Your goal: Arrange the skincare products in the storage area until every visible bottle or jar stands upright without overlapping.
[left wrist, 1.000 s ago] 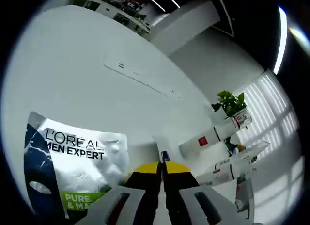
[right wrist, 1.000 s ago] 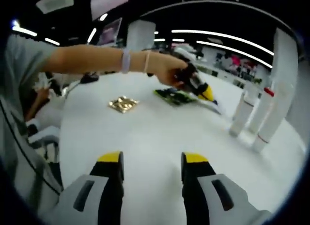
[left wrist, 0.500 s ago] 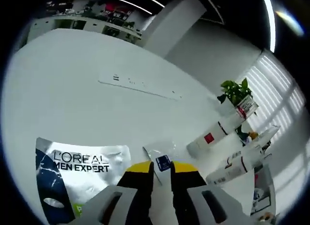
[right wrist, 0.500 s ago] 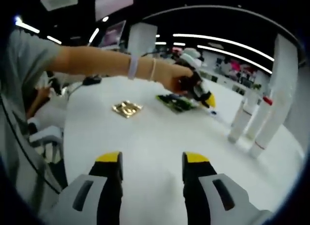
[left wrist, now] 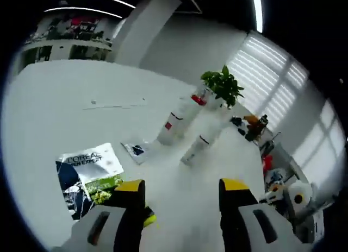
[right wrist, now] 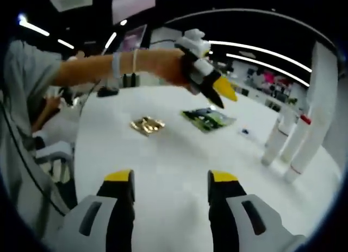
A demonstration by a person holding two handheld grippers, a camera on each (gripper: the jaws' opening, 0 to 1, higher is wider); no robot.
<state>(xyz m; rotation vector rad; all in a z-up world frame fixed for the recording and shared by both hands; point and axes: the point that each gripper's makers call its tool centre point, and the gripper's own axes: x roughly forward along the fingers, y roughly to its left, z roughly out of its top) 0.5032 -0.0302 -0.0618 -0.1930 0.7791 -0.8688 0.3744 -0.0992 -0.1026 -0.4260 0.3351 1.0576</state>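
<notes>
In the left gripper view my left gripper (left wrist: 182,189) is open and holds nothing, raised above the white table (left wrist: 65,100). Below it lie a silver-and-blue L'Oreal sachet (left wrist: 89,169) and a small sachet (left wrist: 134,150). Two white tubes with red marks (left wrist: 176,121) (left wrist: 198,146) stand upright beyond them. In the right gripper view my right gripper (right wrist: 171,178) is open and empty, low over the table. A person's hand holds the left gripper (right wrist: 224,92) in the air above the green sachet (right wrist: 209,118) and the small sachet (right wrist: 246,132). The tubes (right wrist: 277,140) (right wrist: 304,149) stand at the right.
A gold foil packet (right wrist: 147,124) lies mid-table. A potted plant (left wrist: 220,86) stands behind the tubes. A flat white strip (left wrist: 117,104) lies on the far part of the table. Clutter (left wrist: 272,176) sits past the table's right edge. The person's arm (right wrist: 92,67) stretches across the left.
My left gripper has gone from shut to open, left the small sachet on the table, and risen well above it. The right gripper has stayed open and in place.
</notes>
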